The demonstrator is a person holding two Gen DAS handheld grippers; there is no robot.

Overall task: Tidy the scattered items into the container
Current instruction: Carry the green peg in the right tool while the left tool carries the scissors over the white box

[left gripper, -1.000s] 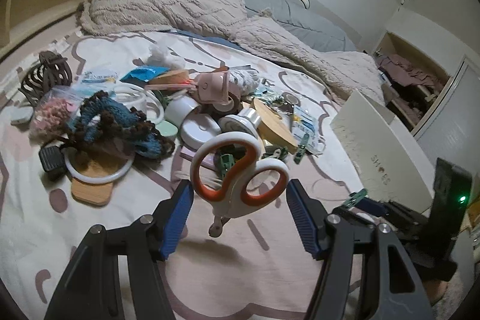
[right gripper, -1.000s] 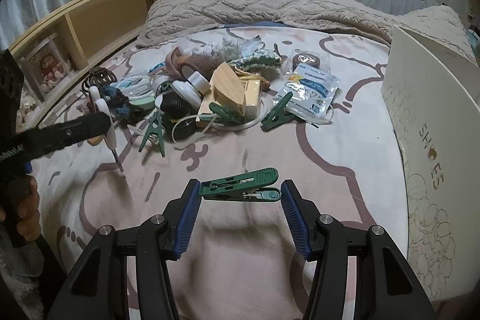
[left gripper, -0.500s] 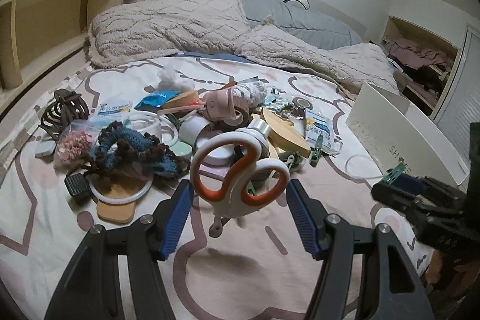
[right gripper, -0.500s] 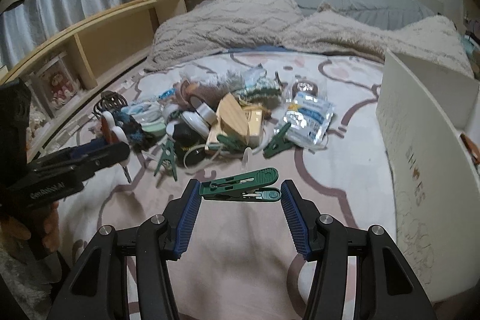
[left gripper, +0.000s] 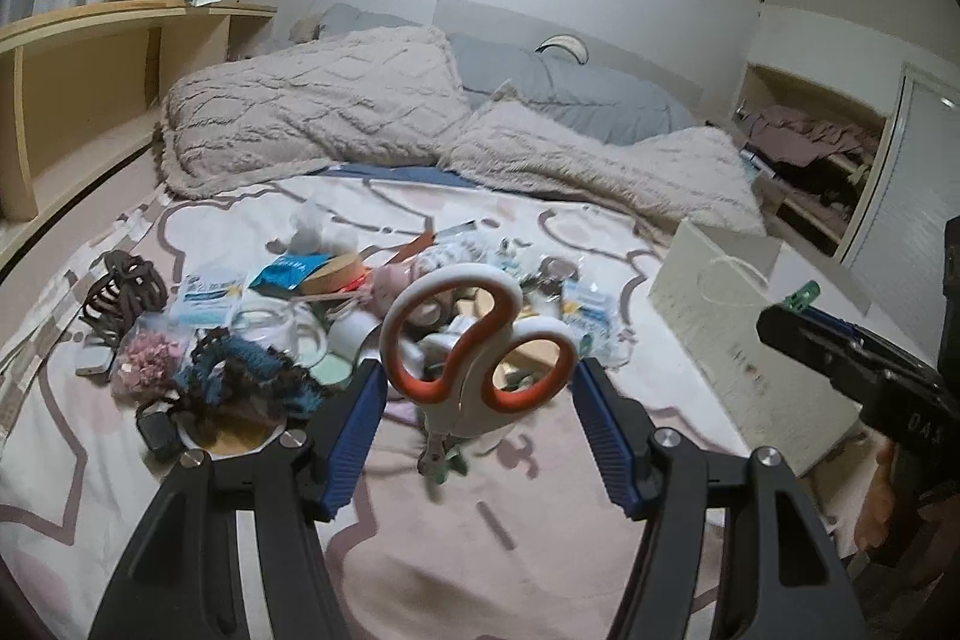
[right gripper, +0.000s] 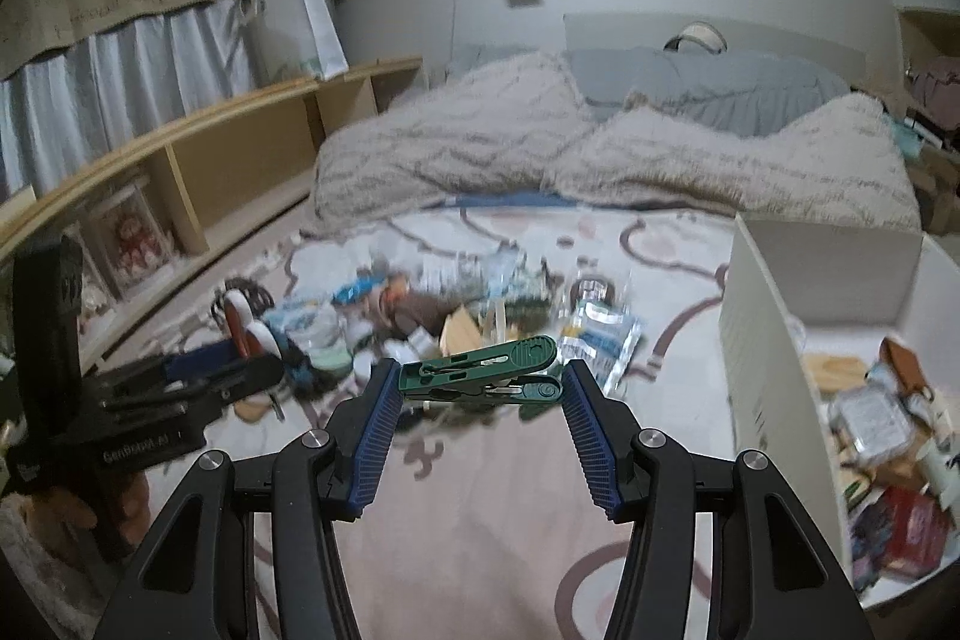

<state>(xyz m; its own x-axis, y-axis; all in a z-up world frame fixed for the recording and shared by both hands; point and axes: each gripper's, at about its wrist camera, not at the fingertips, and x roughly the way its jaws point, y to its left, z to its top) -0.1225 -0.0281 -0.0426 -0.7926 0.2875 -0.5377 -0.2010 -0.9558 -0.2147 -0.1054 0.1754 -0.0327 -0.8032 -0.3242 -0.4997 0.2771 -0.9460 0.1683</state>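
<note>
Nearest the left camera, the left tongs [left gripper: 477, 400] are clamped on a pair of scissors [left gripper: 474, 346] with white-and-orange handles, held upright above the bed [left gripper: 420, 550], tip pointing down. The right tongs [right gripper: 480, 403] are clamped endwise on a green clothespin [right gripper: 480, 370] lying level between the blue pads [right gripper: 378, 412]. Beyond both, the heap of scattered items [left gripper: 288, 334] lies on the patterned bedspread: a crocheted blue-and-brown piece [left gripper: 252, 370], a brown hair claw [left gripper: 123, 286], packets and small tubs. To the right stands the white box [right gripper: 762, 340], already holding several things. Farther back lie a beige blanket [left gripper: 312, 118] and grey pillows [left gripper: 570, 94].
</note>
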